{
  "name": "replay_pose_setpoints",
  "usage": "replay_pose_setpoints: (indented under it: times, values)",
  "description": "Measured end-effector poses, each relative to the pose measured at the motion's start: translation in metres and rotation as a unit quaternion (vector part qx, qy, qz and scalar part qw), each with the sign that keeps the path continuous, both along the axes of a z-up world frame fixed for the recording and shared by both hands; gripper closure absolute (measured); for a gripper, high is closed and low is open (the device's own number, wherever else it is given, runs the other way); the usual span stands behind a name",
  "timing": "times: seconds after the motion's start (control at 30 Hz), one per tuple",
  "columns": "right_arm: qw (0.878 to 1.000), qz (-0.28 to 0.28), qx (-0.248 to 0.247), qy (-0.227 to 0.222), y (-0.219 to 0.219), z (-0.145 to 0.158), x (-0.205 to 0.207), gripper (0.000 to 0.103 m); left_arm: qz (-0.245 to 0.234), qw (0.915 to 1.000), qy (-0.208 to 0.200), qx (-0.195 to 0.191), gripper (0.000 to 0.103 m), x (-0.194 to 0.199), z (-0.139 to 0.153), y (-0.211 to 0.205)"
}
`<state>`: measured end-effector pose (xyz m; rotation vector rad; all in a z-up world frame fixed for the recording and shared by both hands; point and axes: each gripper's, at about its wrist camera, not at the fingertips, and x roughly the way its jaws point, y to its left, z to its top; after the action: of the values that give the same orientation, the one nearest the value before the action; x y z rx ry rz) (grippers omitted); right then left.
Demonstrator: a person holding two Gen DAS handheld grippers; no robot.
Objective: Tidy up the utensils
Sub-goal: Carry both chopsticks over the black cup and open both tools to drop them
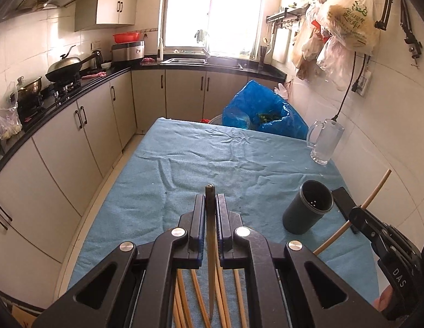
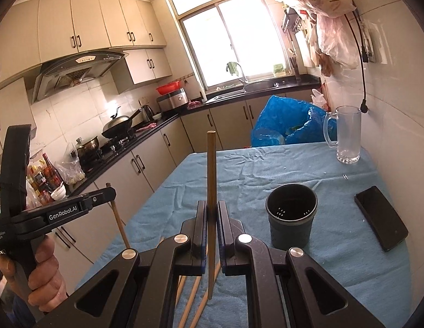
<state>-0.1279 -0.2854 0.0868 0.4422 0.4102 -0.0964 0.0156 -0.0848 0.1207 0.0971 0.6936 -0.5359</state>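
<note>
My left gripper (image 1: pixel 210 198) is shut on one wooden chopstick (image 1: pixel 211 257), held above the blue-covered table (image 1: pixel 184 164). Several loose chopsticks (image 1: pixel 197 292) lie on the cloth beneath it. A dark grey utensil holder (image 1: pixel 307 209) stands upright and empty to the right. My right gripper (image 2: pixel 211 203) is shut on another chopstick (image 2: pixel 211 164), which stands nearly upright. The holder (image 2: pixel 291 218) is just right of it. Each gripper shows in the other's view: the right gripper (image 1: pixel 355 214) beside the holder, the left gripper (image 2: pixel 112 191) off the table's left edge.
A black phone (image 2: pixel 381 218) lies right of the holder near the wall. A glass mug (image 2: pixel 347 136) stands at the far right corner, a blue plastic bag (image 2: pixel 288 120) behind the table. Kitchen cabinets (image 1: pixel 61 150) run along the left.
</note>
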Motion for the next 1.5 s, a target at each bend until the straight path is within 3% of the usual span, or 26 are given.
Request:
replay_pose_setpoints:
  times: [0.47,0.8,1.1,1.5]
  values:
    - [1.0,-0.005,0.001,-0.008,-0.003,0.006,-0.006,0.095,-0.003,0.9999,0.007,-0.009,0.096,0.003,0.004,0.007]
    - [0.999,-0.01,-0.015,-0.029,-0.004,0.02,-0.016,0.095,-0.011,0.9998,-0.016,-0.01,0.096,-0.007,0.027,0.001]
    - [0.998,-0.039,-0.013,-0.055,-0.031,0.039,-0.033,0.095,-0.037,0.9986,-0.033,-0.017,0.096,-0.012,0.06,-0.024]
    - [0.989,-0.125,-0.004,-0.078,-0.097,0.066,-0.037,0.095,-0.09,0.9939,-0.024,-0.06,0.096,-0.007,0.107,-0.086]
